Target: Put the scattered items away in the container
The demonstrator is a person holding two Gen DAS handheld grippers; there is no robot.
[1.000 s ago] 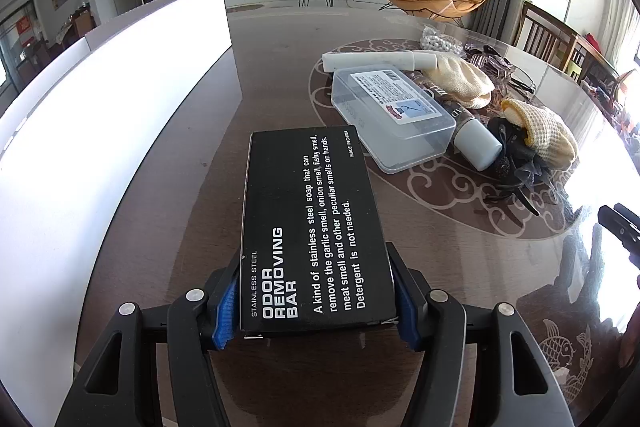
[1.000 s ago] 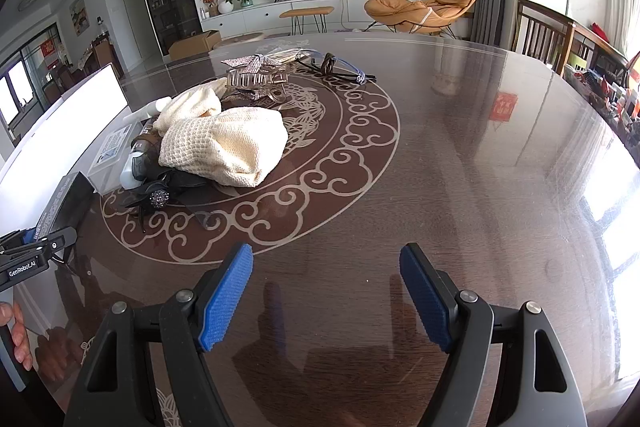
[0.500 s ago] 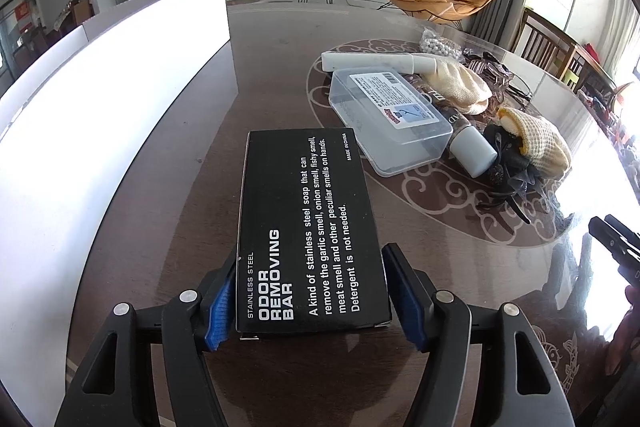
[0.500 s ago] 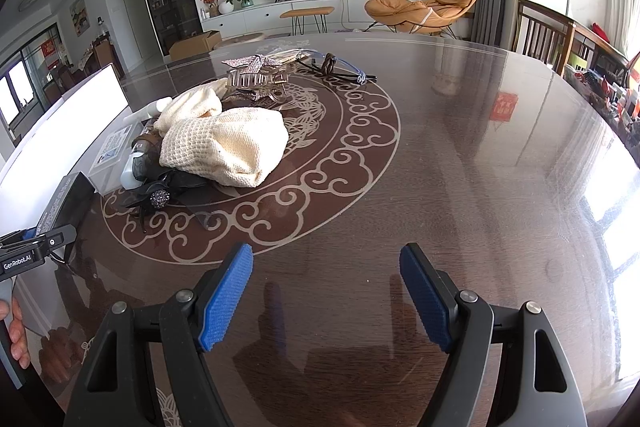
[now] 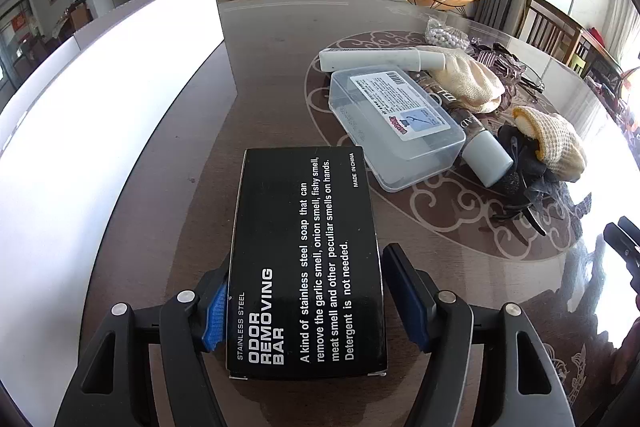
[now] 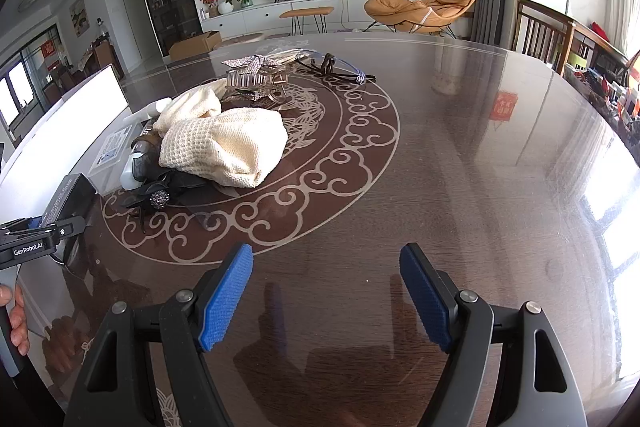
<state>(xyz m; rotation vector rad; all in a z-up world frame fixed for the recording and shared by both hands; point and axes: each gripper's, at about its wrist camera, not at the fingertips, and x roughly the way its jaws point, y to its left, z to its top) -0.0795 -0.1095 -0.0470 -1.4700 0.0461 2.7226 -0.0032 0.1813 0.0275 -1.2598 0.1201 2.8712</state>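
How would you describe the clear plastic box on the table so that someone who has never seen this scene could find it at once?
Start at the round scroll pattern on the dark table, then look to the edge of the pile of items lying on it. The clear plastic box lies just beyond the black odor-bar box. It alone is see-through, with a white printed label on its lid.

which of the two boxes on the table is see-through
The clear plastic box with the printed label on its lid, lying on the table's round pattern beside the white tube. The other, the odor removing bar box, is opaque black card.
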